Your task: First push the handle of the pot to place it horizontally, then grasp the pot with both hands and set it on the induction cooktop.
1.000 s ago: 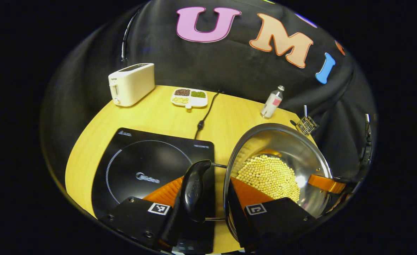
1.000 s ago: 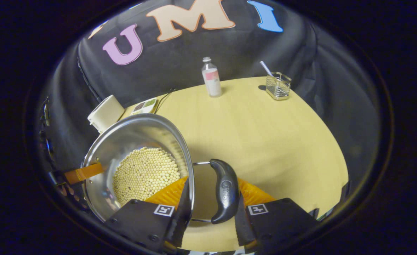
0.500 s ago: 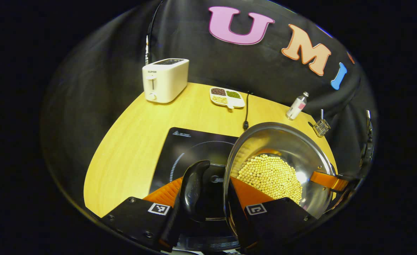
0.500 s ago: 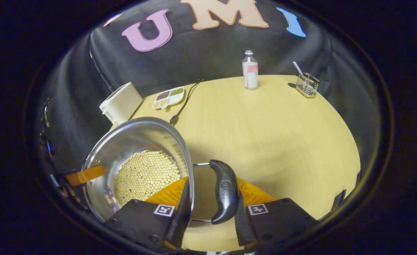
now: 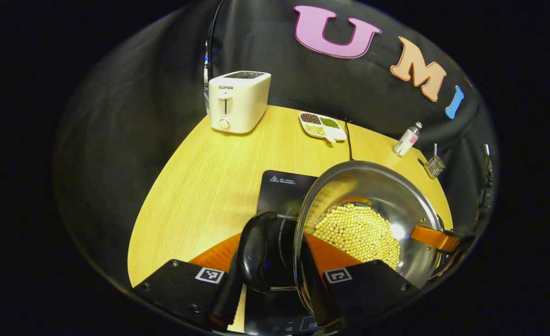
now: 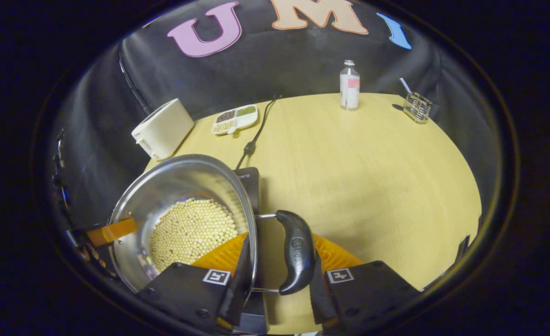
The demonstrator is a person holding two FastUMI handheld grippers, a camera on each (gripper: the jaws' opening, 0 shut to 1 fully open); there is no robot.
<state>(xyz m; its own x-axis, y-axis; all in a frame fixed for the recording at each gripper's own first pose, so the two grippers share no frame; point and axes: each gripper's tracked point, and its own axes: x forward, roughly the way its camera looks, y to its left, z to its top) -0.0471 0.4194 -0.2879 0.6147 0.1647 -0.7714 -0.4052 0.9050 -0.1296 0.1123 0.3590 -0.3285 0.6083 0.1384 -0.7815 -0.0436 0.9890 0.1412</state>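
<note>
A steel pot (image 5: pixel 373 186) holding yellow beans (image 5: pixel 356 231) hangs above the black induction cooktop (image 5: pixel 279 186), hiding most of it. My left gripper (image 5: pixel 270 261) is shut across the pot's black side handle (image 5: pixel 254 252) and rim, one finger inside the pot. In the right gripper view the pot (image 6: pixel 172 186) is at the left, and my right gripper (image 6: pixel 277 261) is shut the same way on the opposite black handle (image 6: pixel 296 252). A corner of the cooktop (image 6: pixel 249 179) peeks out behind the pot. Each view shows the other gripper's finger on the far rim.
A white toaster (image 5: pixel 238 100), a divided dish of beans (image 5: pixel 322 126), a power cable (image 5: pixel 348 140), a small bottle (image 5: pixel 406 139) and a wire basket (image 5: pixel 434 164) stand along the back of the wooden table (image 5: pixel 209 177). Open tabletop (image 6: pixel 373 177) lies right of the pot.
Both grippers have carried the pot to the left over the cooktop, which now sits mostly under it. The grips on both handles are unchanged.
</note>
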